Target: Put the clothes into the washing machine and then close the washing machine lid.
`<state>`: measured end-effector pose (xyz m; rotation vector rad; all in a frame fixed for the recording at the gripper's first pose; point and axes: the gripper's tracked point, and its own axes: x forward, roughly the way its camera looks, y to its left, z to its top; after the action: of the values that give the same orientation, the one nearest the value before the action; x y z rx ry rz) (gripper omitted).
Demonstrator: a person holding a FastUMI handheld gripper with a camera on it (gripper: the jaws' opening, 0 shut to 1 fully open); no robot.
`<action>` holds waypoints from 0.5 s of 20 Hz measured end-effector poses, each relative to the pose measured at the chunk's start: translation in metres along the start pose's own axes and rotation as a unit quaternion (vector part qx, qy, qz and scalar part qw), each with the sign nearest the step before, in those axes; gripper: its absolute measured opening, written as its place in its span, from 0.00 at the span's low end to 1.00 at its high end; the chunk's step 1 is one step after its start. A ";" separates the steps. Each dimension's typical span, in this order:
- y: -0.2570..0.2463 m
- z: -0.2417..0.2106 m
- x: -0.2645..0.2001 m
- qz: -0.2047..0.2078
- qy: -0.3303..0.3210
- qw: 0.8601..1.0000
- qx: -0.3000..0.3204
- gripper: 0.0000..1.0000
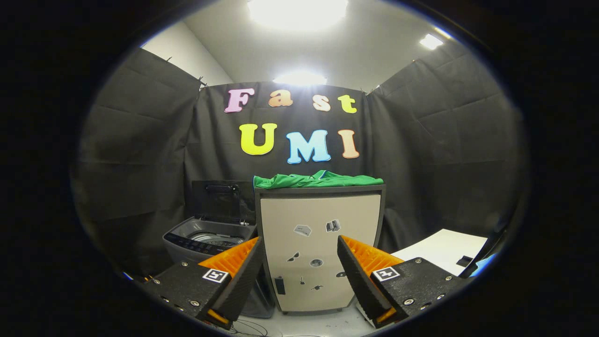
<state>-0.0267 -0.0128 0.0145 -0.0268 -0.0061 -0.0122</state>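
A green garment (318,180) lies folded on top of a small beige cabinet (320,234), well beyond my fingers. Left of the cabinet stands a grey top-loading washing machine (206,241). Its dark lid (222,201) is raised upright and the steel drum shows inside. My gripper (299,245) is open, its fingers spread wide with nothing between them. It hangs in front of the cabinet's door, at a distance from both the garment and the machine.
The cabinet's door carries several small stickers and a dark handle (280,284). A white table surface (444,248) lies to the right beyond the right finger. Black cloth walls close the booth on three sides. Thin cables lie on the floor (252,327) below.
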 end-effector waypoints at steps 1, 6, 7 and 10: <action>-0.001 0.006 0.002 0.001 -0.003 1.000 -0.003 0.96; -0.015 0.038 0.027 -0.007 -0.008 1.000 -0.013 0.96; -0.017 0.046 0.035 -0.007 -0.008 1.000 -0.014 0.96; -0.029 0.071 0.060 -0.011 -0.011 1.000 -0.012 0.96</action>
<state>0.0324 -0.0410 0.0869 -0.0515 -0.0289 -0.0341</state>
